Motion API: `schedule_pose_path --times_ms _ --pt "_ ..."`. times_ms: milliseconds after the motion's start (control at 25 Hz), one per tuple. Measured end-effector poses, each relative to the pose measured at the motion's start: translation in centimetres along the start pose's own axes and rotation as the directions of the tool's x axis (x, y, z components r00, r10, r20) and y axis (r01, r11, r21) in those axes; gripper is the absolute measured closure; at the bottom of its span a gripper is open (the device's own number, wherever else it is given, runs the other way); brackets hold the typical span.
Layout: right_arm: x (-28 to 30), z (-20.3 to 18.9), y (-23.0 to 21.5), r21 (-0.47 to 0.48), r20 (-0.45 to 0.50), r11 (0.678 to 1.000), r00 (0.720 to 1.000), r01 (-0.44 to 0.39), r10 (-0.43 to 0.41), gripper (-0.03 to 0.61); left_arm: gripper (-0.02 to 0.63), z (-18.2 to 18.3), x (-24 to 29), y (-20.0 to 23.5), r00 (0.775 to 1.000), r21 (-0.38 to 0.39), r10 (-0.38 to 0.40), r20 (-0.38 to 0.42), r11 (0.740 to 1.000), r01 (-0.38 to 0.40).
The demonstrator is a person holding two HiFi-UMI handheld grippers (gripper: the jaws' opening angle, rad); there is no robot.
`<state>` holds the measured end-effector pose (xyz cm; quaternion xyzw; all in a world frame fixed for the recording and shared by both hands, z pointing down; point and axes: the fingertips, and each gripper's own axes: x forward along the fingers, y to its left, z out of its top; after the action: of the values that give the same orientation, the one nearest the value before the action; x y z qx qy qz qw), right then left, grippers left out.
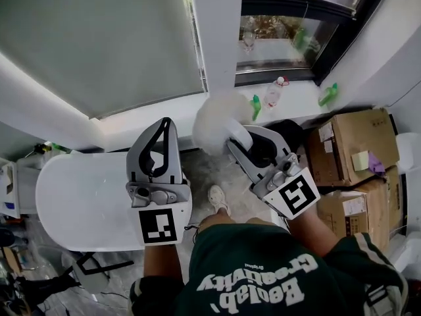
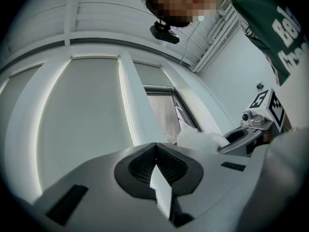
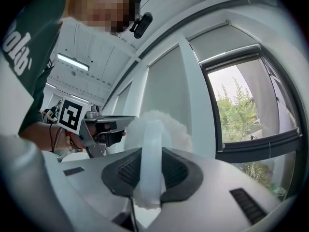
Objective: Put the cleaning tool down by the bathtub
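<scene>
Brown cardboard boxes (image 1: pixel 358 140) are seen at the right, taped shut, so their contents are hidden. Two green spray bottles (image 1: pixel 256 106) and a clear plastic bottle (image 1: pixel 273 96) are stood on the white window sill (image 1: pixel 299 104); what is in them cannot be made out. The white oval bathtub (image 1: pixel 72 196) is seen at the left, and its near right part is covered by the left gripper (image 1: pixel 163 129). The jaws of this gripper (image 2: pixel 155 149) are brought fully together with nothing between them. The jaws of the right gripper (image 1: pixel 238 143) are closed part-way on the translucent white handle (image 3: pixel 150 144) of the fluffy white cleaning tool (image 1: pixel 214 120). The tool is held up in the air to the right of the bathtub and in front of the sill, over the pale marbled floor (image 1: pixel 210 170). In the right gripper view, the tool's fluffy head (image 3: pixel 176 129) is seen beyond the jaws (image 3: pixel 152 166), while its lower end is hidden under them. A dark object (image 1: pixel 289 131) behind the right gripper is mostly covered and cannot be identified.
</scene>
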<state>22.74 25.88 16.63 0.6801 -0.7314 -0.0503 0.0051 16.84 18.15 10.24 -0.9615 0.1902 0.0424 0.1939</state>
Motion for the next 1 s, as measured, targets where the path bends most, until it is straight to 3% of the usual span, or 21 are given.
schedule_pose_path --times_ms 560,1000 --pt "9.9 -0.8 -2.6 -0.026 -0.028 1.0 0.999 0.016 -0.017 0.485 0.612 -5.0 5.1 7.8 1.0 -0.006 -0.022 -0.018 1.0 0.022" --pt "11.4 -1.5 -2.7 -0.051 -0.029 0.999 1.0 -0.006 0.004 0.485 0.611 -7.1 5.0 8.8 0.999 -0.035 0.0 -0.041 0.999 -0.001"
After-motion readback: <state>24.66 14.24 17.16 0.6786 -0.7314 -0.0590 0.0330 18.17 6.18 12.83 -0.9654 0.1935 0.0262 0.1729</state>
